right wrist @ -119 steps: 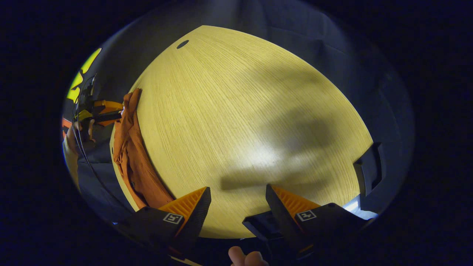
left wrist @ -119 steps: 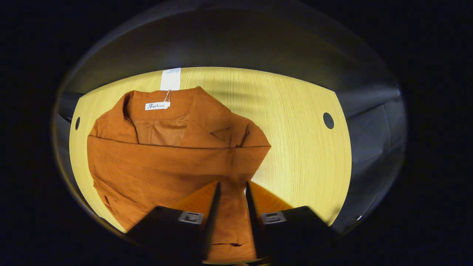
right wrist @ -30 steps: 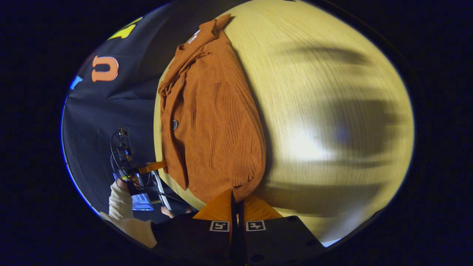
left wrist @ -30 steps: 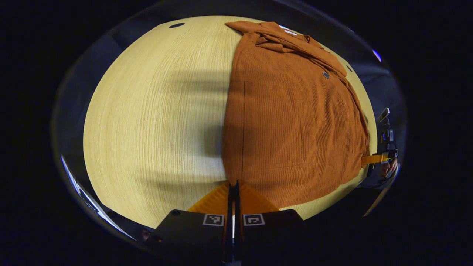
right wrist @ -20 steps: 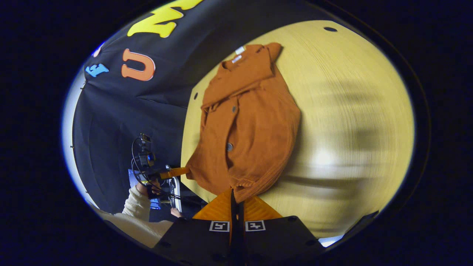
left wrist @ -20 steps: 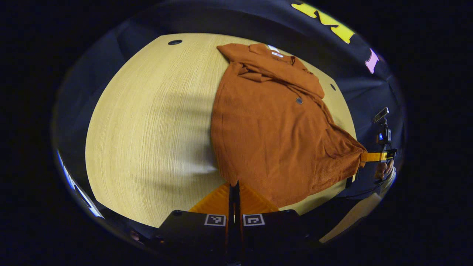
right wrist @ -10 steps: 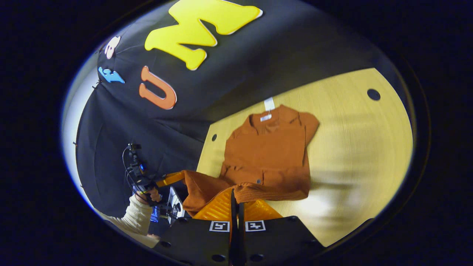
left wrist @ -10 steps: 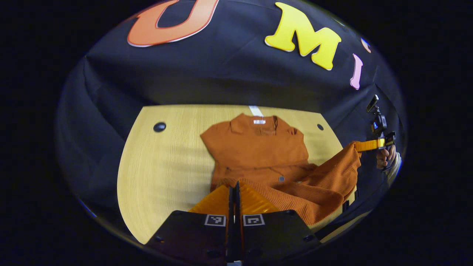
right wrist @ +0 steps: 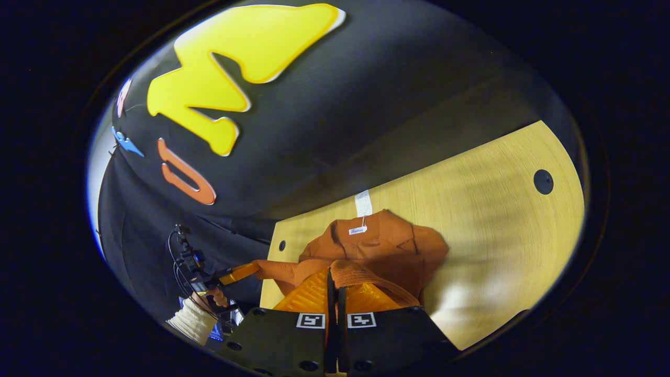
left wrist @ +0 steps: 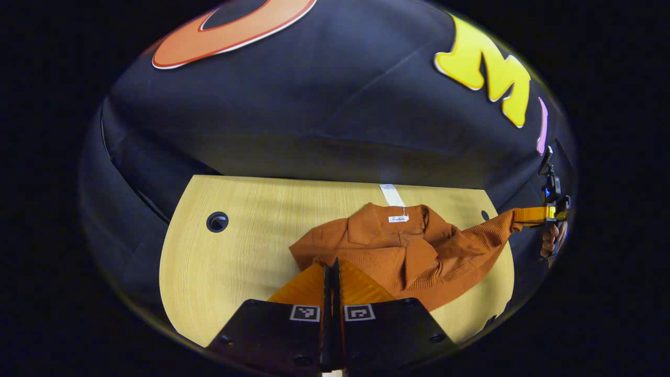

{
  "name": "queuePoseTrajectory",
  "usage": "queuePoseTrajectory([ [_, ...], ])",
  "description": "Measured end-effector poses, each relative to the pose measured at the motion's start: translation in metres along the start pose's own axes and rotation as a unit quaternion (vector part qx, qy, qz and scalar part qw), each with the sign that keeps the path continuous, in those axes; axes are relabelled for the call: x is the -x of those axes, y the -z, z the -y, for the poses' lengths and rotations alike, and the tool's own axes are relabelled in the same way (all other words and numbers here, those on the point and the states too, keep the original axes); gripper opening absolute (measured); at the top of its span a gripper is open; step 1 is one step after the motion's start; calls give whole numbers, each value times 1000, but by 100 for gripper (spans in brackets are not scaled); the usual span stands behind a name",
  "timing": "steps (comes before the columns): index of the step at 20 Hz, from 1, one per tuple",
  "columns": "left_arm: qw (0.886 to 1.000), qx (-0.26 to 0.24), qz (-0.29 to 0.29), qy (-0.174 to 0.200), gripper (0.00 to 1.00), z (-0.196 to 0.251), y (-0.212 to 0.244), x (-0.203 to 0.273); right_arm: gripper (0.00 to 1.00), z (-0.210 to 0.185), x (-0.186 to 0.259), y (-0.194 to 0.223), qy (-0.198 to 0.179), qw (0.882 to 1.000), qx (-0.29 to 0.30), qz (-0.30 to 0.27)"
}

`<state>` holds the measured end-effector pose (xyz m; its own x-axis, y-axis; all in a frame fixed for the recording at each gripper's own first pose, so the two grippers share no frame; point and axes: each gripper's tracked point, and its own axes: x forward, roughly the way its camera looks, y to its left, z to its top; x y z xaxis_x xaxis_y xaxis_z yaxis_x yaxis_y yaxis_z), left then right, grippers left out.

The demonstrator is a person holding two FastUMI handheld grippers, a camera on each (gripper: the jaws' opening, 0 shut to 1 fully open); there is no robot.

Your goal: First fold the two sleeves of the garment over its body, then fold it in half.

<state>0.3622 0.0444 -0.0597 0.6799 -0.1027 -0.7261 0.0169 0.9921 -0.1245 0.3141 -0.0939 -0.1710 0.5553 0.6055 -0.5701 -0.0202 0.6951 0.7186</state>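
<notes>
**Orange shirt carried over for the half fold**

Shirt (left wrist: 398, 251), a ribbed rust-orange one with a collar and a white neck label (left wrist: 398, 219), lies on the pale wooden table (left wrist: 235, 251) near the booth's back wall, collar end farthest from the cameras. Its hem end is off the wood, pinched at two corners. The left gripper (left wrist: 331, 272) has its jaws pressed together on one hem corner, which bunches just above the fingertips. In the right gripper view, the right gripper (right wrist: 333, 280) is likewise clamped on the other corner, a rolled edge of cloth curving over its tips. Seen from the left gripper view, that far corner stretches out taut toward the table's right edge, where a hand (left wrist: 549, 243) holds the tool.

Holding both corners keeps the hem spread so it can land square on the shoulders. By the look of it the sleeves are already folded in, and the half fold is well under way; the hem likely needs lowering near the collar and releasing.
</notes>
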Motion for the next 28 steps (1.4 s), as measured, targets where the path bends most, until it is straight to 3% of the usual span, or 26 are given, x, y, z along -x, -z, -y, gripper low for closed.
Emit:
queuePoseTrajectory([
  [3,999,36,-7,-2,3,-10,-3,-38,0,40,-33,-18,27,997,-67,24],
  [6,996,87,-34,-9,3,-23,14,-68,1,76,-53,-19,50,984,-167,37],
  [9,994,101,-51,-5,3,-33,26,-85,1,98,-60,-18,65,972,-219,50],
  [11,993,102,-53,0,7,-33,29,-91,2,105,-60,-18,72,968,-234,54],
  [13,994,97,-53,11,0,-29,27,-94,2,109,-60,-20,84,968,-231,55],
  [14,994,92,-52,11,3,-30,26,-96,7,110,-63,-19,88,967,-235,54],
  [17,995,81,-50,33,5,-20,23,-99,10,126,-67,-18,134,964,-222,60],
  [18,995,78,-48,42,6,-16,21,-99,10,122,-68,-18,132,963,-228,59],
  [19,995,76,-41,40,7,-16,18,-100,17,116,-71,-18,124,962,-238,58],
  [20,996,76,-34,44,13,-17,16,-101,12,114,-68,-21,114,960,-247,60],
  [21,996,74,-33,45,7,-16,15,-101,12,112,-72,-23,103,959,-258,64],
  [22,996,69,-31,44,33,-17,15,-101,16,107,-74,-24,93,956,-269,66],
  [24,997,58,-24,41,44,-19,10,-101,21,110,-76,-26,87,950,-292,68],
  [26,995,76,0,70,58,-8,-1,-98,28,112,-75,-28,84,945,-307,68],
  [27,993,86,9,79,58,-3,-6,-93,29,111,-75,-28,79,944,-312,66],
  [28,992,92,20,80,75,-4,-11,-90,29,108,-76,-32,68,944,-317,68],
])
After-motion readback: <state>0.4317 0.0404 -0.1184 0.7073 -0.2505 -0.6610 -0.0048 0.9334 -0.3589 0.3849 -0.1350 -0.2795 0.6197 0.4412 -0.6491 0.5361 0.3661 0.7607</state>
